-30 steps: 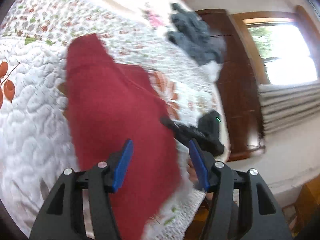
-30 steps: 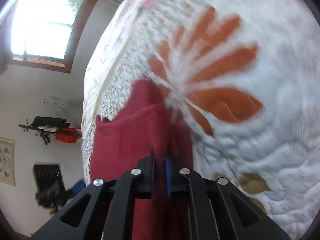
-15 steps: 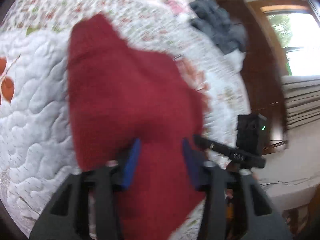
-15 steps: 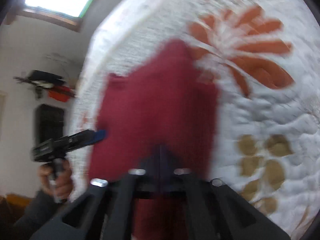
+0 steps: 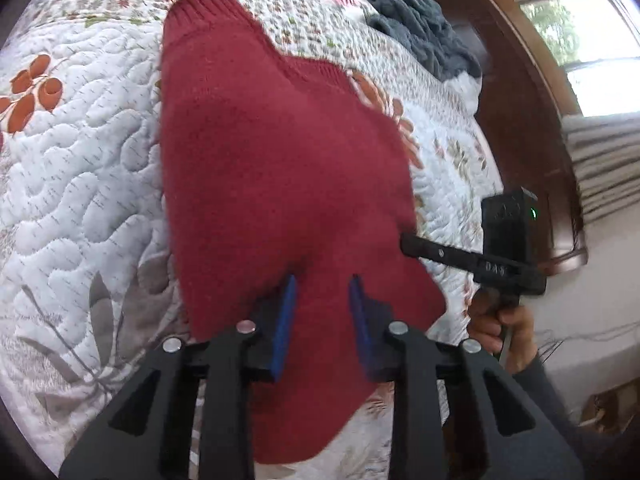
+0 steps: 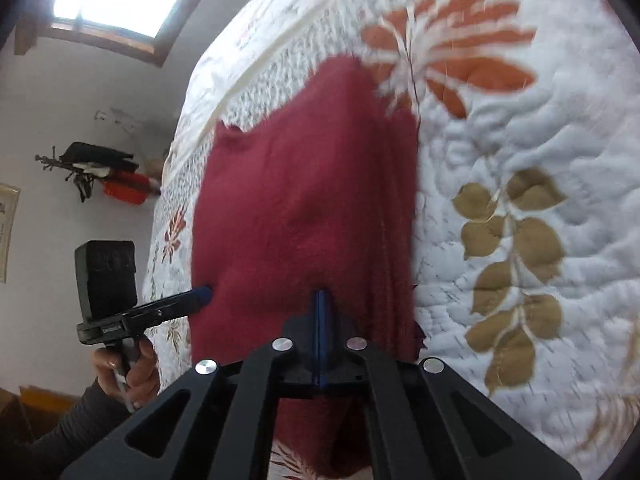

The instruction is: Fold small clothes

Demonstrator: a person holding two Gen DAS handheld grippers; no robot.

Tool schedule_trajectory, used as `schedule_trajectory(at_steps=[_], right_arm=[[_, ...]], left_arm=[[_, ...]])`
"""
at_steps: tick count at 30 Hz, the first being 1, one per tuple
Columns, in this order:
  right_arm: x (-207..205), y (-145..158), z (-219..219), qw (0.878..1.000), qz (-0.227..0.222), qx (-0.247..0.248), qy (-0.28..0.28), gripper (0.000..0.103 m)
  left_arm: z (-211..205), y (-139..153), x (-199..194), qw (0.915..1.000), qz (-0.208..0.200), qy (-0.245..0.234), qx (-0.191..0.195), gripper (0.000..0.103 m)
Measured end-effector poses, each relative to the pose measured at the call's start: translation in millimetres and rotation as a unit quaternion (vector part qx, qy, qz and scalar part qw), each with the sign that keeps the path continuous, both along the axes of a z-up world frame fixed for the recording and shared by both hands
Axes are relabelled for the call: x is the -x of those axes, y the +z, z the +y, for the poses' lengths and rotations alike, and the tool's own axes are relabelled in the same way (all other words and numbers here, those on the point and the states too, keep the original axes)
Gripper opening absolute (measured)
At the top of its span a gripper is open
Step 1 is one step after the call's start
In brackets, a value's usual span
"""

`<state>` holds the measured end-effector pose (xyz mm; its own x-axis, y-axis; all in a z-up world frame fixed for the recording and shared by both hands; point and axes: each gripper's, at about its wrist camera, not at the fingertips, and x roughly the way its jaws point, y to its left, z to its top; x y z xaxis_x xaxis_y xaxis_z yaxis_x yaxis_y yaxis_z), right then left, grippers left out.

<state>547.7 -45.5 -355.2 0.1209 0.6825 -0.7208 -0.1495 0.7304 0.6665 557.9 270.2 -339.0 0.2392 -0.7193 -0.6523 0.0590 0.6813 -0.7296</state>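
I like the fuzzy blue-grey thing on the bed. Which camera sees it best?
The left wrist view. The blue-grey blanket lies crumpled at the far end of the quilt, beyond the red sweater, in sharp focus. The right wrist view does not show it at all, only sweater and quilt.

Both grippers are built of black angular frames studded with round silver screws; the fingers [image 5: 285, 320] are lined with blue pads. Each handle carries a boxy black camera, and dark grey sleeves [image 6: 76, 420] are worn
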Motion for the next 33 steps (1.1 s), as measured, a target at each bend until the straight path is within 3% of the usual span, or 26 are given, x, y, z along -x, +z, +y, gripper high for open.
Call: schedule_trajectory(at_steps=[4,7,11,14,19,23,26,29,30,33], right_arm=[[28.0,26.2,-6.2,0.999,-0.022,-0.027,0.019,0.003],[42.0,11.9,-1.9,0.999,-0.004,-0.022,0.029,0.003],[45.0,-18.1,-4.1,1.000,0.023,-0.002,0.012,0.000],[46.3,-23.4,-8.7,1.000,0.028,-0.005,0.001,0.000],[47.0,-24.4,-2.5,0.999,0.034,-0.006,-0.005,0.000],[49.3,-28.4,-24.9,0.997,0.052,-0.043,-0.028,0.000],[54.9,-22.6,-40.6,0.995,0.055,-0.057,-0.057,0.000],[61.6,-9.9,-57.5,0.994,0.050,-0.048,-0.083,0.000],[65.1,-3.3,-65.2,0.994,0.048,-0.042,-0.092,0.011],[71.2,10.0,-72.0,0.994,0.044,-0.049,-0.090,0.014]], left_arm=[[10.5,32.9,31.2,0.9983,-0.041,0.007,0.042,0.048],[-0.6,20.3,50.2,0.9994,-0.025,0.003,0.022,0.048],[-9.6,-8.9,56.6,0.9998,0.010,-0.001,-0.016,0.041],[-12.4,-10.7,56.6,0.9996,0.016,0.003,-0.024,0.039],[-9.6,-19.2,52.6,0.9990,0.034,0.015,-0.025,0.023],[-4.4,-19.0,52.6,0.9977,0.052,0.042,-0.010,0.021],[-1.3,-8.5,61.5,0.9974,0.051,0.050,-0.004,0.037],[8.8,9.4,77.4,0.9968,0.034,0.073,-0.007,0.068],[14.7,14.7,84.6,0.9956,0.028,0.088,-0.012,0.079],[34.4,16.9,102.8,0.9914,0.040,0.124,0.017,0.080]])
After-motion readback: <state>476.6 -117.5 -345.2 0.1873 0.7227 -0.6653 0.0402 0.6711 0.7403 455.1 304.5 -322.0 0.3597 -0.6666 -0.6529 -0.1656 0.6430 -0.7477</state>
